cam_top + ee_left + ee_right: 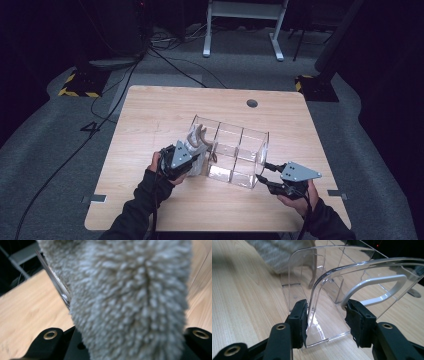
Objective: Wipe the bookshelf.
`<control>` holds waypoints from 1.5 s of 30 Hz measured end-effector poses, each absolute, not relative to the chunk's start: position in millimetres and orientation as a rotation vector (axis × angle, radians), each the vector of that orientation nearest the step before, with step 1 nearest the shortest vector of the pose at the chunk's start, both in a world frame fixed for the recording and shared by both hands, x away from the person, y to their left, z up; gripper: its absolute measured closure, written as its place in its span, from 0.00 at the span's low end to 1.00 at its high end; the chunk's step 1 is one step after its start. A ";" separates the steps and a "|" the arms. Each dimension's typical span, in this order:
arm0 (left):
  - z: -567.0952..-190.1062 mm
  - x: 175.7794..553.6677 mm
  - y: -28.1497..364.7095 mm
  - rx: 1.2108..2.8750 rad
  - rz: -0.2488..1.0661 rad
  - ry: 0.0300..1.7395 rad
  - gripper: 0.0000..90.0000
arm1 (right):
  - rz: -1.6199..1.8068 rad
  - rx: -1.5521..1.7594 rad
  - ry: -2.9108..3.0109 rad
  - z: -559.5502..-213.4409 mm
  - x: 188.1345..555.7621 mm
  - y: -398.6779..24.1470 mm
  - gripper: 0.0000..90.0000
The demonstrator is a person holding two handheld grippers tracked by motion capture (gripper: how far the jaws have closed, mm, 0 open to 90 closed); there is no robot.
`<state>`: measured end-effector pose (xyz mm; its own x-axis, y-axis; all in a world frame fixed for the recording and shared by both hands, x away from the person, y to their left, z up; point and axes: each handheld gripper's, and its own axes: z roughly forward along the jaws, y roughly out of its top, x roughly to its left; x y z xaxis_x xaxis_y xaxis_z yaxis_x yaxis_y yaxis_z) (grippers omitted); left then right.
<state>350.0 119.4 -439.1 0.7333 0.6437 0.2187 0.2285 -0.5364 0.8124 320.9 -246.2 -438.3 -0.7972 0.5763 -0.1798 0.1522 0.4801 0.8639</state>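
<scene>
Both forearms enter from the near edge of the wooden table [150, 110] in the high view. Left gripper [192, 152] sits just left of the clear organizer [235, 150]; right gripper [262, 177] sits at the organizer's near right corner.

Edges and clearance:
- The organizer stands right of centre on the table, well apart from the far edge and from the right edge.
- The table surface left of the left gripper and beyond the organizer is bare wood. A cable hole [252, 103] lies near the far edge.
- The near edge runs close behind both hands.

Appearance of the work items:
- The organizer is transparent plastic with rounded corners, divided by clear partitions into several compartments. A white handle [374, 287] shows through its end wall.
- The fleece item [130, 300] is pale grey and fluffy. Its form is not identifiable at this range.

Position relative to the grippers:
- The left gripper is clamped on the fleece item, jaws nearly fully closed. The fleece rises from the jaws and leans against the left end wall of the organizer, at the leftmost compartment.
- The right gripper [325, 322] straddles the organizer's end wall with jaws roughly half open. The left pad touches the wall; the right pad stands beside the handle. Whether it presses cannot be determined.
</scene>
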 end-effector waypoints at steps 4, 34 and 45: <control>-454.9 355.0 122.7 2.132 0.575 0.710 0.86 | 1.270 0.592 2.287 -437.9 319.7 -244.2 0.59; -402.7 353.7 102.5 1.984 0.628 0.578 0.86 | 1.270 0.591 2.287 -439.0 317.8 -242.6 0.59; -418.6 345.0 100.0 2.079 0.680 0.548 0.86 | 1.279 0.579 2.298 -438.8 316.2 -242.7 0.59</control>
<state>345.0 100.0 -418.6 0.7552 0.5993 0.2655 0.1322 -0.5359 0.8338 316.2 -242.7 -438.8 -0.8133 0.5547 -0.1757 0.1431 0.4833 0.8637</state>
